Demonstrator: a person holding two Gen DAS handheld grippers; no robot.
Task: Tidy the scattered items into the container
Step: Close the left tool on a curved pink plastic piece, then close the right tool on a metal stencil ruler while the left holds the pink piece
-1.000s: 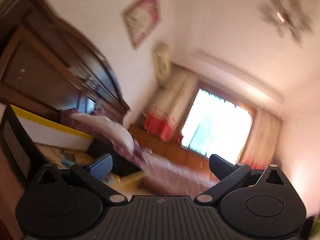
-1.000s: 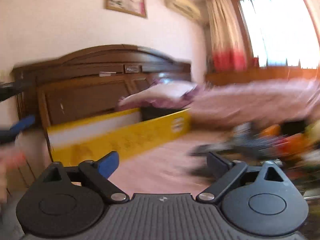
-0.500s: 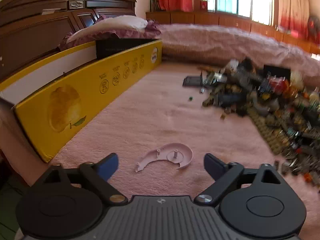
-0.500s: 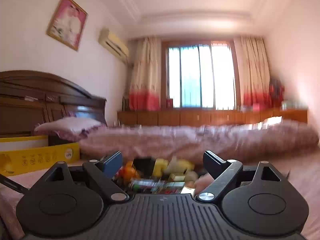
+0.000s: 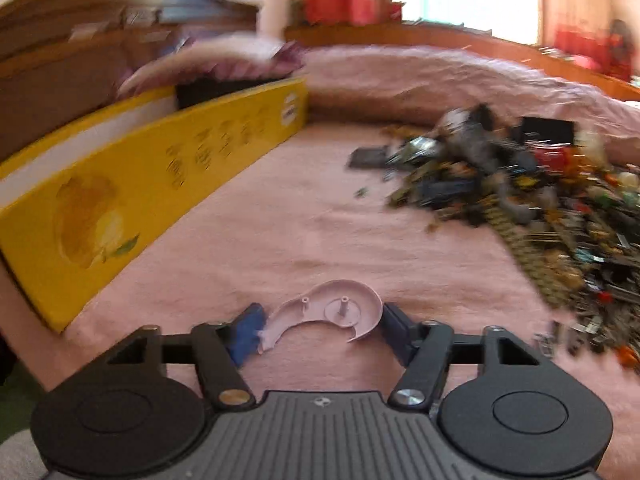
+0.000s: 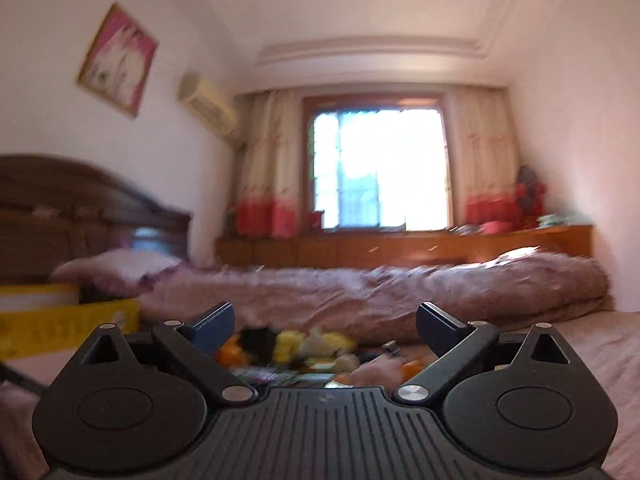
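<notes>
Item: pink plastic shell piece (image 5: 332, 314), curved, with moulded pegs on its inner face, lying flat on the pink bed cover (image 5: 280, 232). My left gripper (image 5: 320, 330) straddles it, tilted down toward the bed, jaws closing; both pads stand at the piece's edges, and I cannot tell whether they press it yet. I judge the straddle suits a thin, flat part that must be pinched across its width. Container: long yellow box (image 5: 132, 196), to the left along the bed, against the wooden headboard (image 5: 80, 60); bare cover lies between it and the piece. Remaining stock: heap of small mixed parts (image 5: 520, 200), to the right, well apart from the box. My right gripper (image 6: 325, 326) points level, jaws opening wide, nothing between them, bright oddments (image 6: 304, 348) lying beyond it. Beyond: rolled quilt (image 6: 400, 292), pillow (image 6: 116, 270), window (image 6: 380, 168).
</notes>
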